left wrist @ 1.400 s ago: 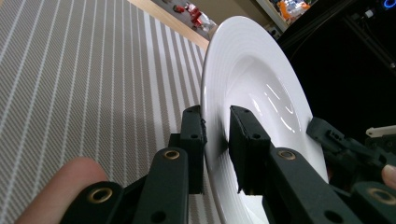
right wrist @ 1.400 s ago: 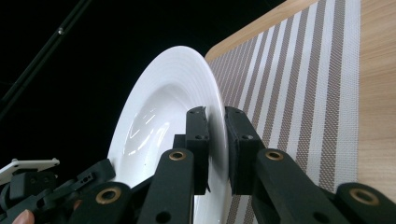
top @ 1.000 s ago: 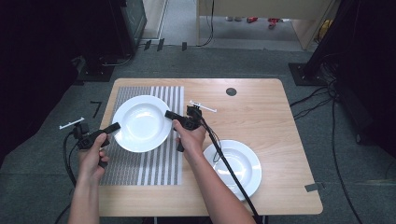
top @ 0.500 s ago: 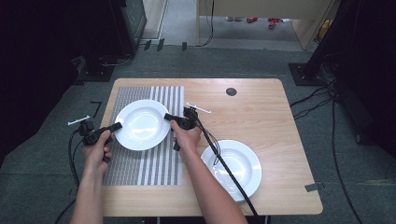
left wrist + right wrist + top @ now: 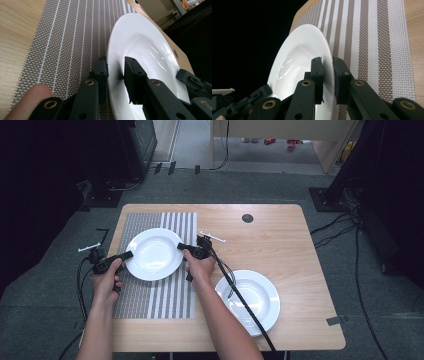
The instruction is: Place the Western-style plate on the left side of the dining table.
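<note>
I have both tongs clamped on opposite rims of the white plate (image 5: 153,253) over the striped placemat (image 5: 160,295): left tongs (image 5: 115,70), right tongs (image 5: 327,67).

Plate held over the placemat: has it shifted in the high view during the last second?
Yes, slightly. The plate, gripped by the left gripper and right gripper, has moved toward the table's left edge.

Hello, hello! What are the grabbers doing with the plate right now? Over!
Left gripper and right gripper both shut on the plate, opposite rims. Plate over the striped mat. Second plate off to the side, nothing in the way.
</note>
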